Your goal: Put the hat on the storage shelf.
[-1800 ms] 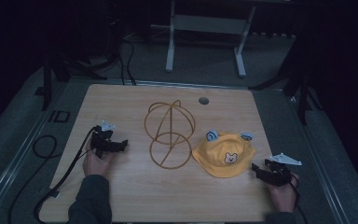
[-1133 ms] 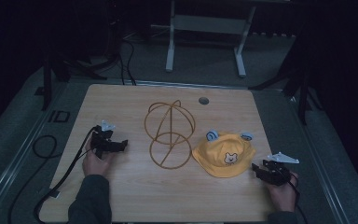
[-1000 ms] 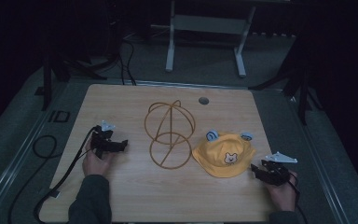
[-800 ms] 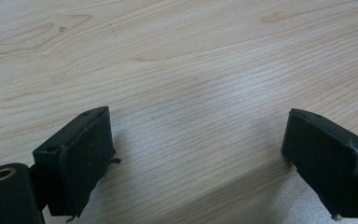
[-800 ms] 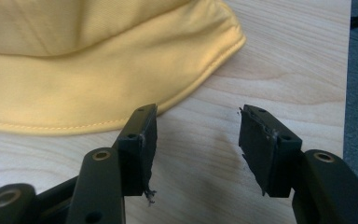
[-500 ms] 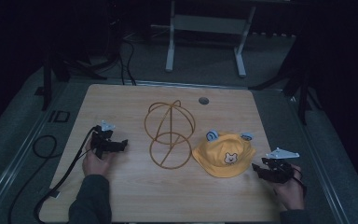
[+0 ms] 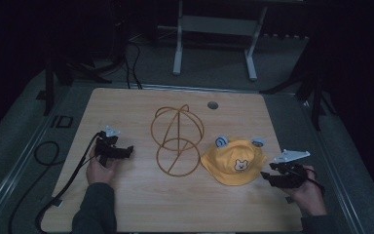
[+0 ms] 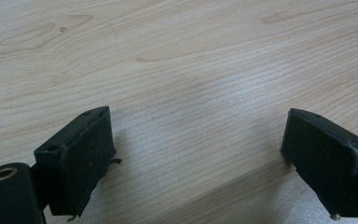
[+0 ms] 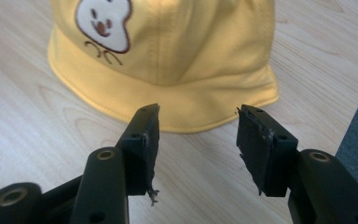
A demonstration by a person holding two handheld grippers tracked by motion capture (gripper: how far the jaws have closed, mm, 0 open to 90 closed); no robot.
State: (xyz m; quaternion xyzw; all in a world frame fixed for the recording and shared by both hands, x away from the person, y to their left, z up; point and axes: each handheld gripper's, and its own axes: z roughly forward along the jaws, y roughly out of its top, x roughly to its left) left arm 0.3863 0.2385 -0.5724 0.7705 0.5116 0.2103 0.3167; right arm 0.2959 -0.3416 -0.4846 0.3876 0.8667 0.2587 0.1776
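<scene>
A yellow hat (image 7: 236,163) with a bear face and two small blue ears lies on the wooden table (image 7: 126,204), right of centre. A gold wire stand (image 7: 177,141) stands at the middle. My right gripper (image 7: 268,172) hovers just right of the hat, pointing at it. In the right gripper view its jaws (image 9: 198,109) stand open with nothing between them, and the hat's brim (image 9: 168,56) lies just beyond the tips. My left gripper (image 7: 126,151) rests low at the left side of the table, open over bare wood (image 8: 198,113).
A small round hole (image 7: 213,105) sits near the table's far edge. A black cable (image 7: 44,156) trails off the left side. A metal frame (image 7: 214,29) stands on the floor behind. The table's right edge (image 7: 292,195) is close to my right hand.
My right gripper has lifted a little off the table beside the hat. The left gripper, the hat and the wire stand have not moved.
</scene>
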